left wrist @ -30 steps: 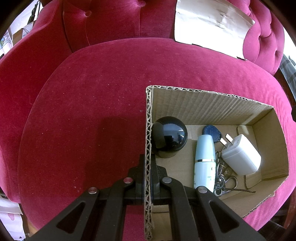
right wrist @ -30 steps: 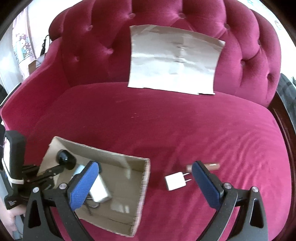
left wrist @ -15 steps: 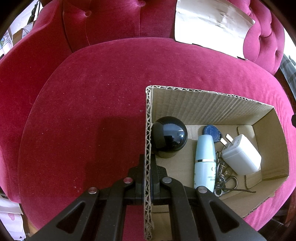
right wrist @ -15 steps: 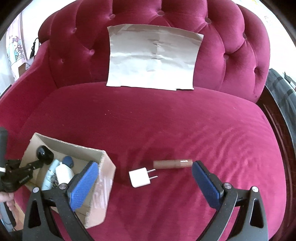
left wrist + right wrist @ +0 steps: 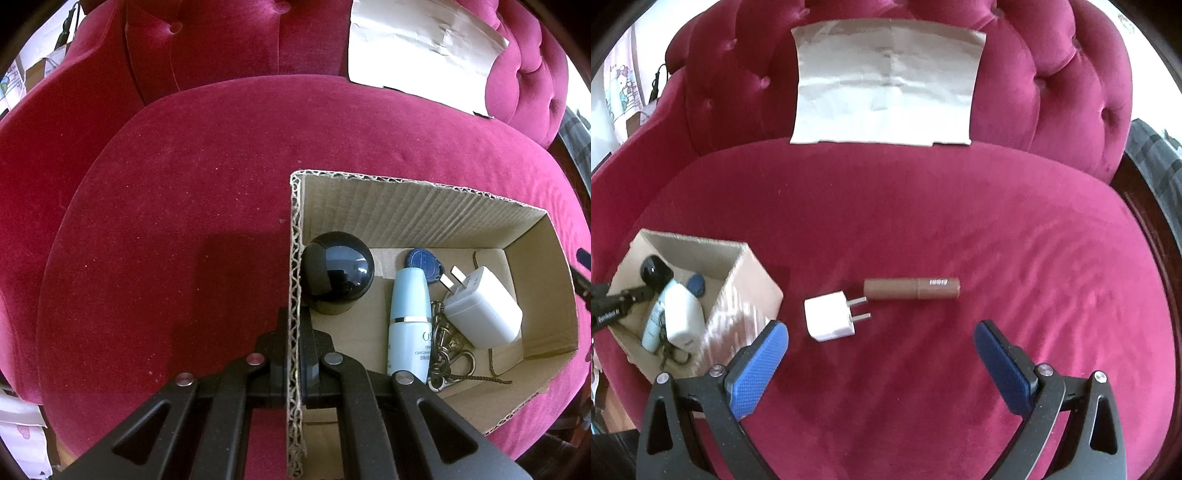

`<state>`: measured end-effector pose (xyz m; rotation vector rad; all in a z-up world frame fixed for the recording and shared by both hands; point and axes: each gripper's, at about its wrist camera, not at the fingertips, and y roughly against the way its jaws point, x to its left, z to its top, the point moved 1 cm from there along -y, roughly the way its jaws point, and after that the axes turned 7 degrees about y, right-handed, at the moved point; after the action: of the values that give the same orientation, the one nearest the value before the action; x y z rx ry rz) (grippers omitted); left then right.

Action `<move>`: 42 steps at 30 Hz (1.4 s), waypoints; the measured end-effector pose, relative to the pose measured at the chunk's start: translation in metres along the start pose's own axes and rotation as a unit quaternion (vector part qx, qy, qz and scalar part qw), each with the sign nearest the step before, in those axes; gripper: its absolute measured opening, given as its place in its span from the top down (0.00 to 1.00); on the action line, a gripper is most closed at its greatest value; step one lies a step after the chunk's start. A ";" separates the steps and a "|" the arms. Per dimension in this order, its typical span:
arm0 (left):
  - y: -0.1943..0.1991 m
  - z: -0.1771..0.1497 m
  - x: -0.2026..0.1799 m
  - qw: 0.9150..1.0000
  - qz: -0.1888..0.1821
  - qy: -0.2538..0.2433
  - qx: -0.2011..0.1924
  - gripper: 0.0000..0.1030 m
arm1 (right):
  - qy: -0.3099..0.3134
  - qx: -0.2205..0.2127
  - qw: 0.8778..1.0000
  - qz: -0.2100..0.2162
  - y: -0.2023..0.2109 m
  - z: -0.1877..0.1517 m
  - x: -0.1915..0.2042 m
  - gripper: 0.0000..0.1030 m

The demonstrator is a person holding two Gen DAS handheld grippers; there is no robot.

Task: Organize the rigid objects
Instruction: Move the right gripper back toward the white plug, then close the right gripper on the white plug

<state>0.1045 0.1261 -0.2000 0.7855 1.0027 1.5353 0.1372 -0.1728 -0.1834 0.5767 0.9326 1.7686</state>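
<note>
Left tongs [image 5: 294, 354] clamp the cardboard box [image 5: 424, 206] wall.
Right tongs [image 5: 881, 336] stand wide over the sofa seat [image 5: 923, 221] (white plug [image 5: 829, 316] and brown tube [image 5: 911, 288] lie mid-seat).

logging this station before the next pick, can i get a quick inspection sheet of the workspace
surface: red velvet seat cushion, slightly rippled.
job's things: cardboard box holds a black ball-shaped device, pale blue bottle, blue key fob, white charger and a keyring; small white plug and brown tube lie on the cushion, close together.
clutter: creased paper sheet against the backrest.
grippers: left tongs shut on the box's wall; right tongs open, empty, just short of the plug.
cables: nothing seen.
surroundings: tufted backrest; room edges unclear.
</note>
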 end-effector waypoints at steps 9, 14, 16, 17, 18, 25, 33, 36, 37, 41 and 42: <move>0.000 0.000 0.000 1.000 0.000 0.000 0.000 0.97 | 0.008 0.001 1.000 0.013 -0.010 -0.005 0.000 0.00; 0.000 0.000 0.000 1.000 0.000 0.000 0.000 0.97 | 0.015 0.005 1.000 0.006 -0.015 -0.001 0.005 0.03; 0.000 0.000 0.000 1.000 0.000 0.000 0.000 0.97 | 0.018 0.008 1.000 0.005 -0.019 0.001 0.007 0.05; 0.000 0.000 0.000 1.000 0.000 0.000 0.000 0.97 | 0.020 0.010 1.000 0.003 -0.021 0.002 0.008 0.06; 0.000 0.000 0.000 1.000 0.000 -0.001 0.000 0.97 | 0.021 0.012 1.000 0.003 -0.022 0.003 0.009 0.08; 0.000 0.000 -0.001 1.000 0.000 -0.001 0.001 0.97 | 0.028 0.021 0.999 0.006 -0.031 0.007 0.015 0.17; 0.000 0.000 -0.001 1.000 0.000 0.000 0.000 0.97 | 0.033 0.030 0.999 0.012 -0.040 0.010 0.022 0.30; -0.001 0.000 -0.001 1.000 0.000 0.000 0.000 0.97 | 0.035 0.032 0.999 0.020 -0.041 0.011 0.026 0.44; 0.000 0.000 -0.001 1.000 0.000 0.000 0.000 0.97 | 0.037 0.032 0.999 0.023 -0.041 0.012 0.029 0.50; 0.000 0.000 -0.001 1.000 -0.001 0.001 0.001 0.97 | 0.033 0.028 0.999 0.023 -0.043 0.016 0.031 0.53; 0.000 0.000 -0.001 1.000 0.000 -0.001 0.000 0.97 | 0.027 0.028 0.999 0.027 -0.044 0.017 0.029 0.53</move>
<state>0.1047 0.1251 -0.2003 0.7862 1.0023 1.5340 0.1632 -0.1321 -0.2105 0.5965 1.0155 1.8183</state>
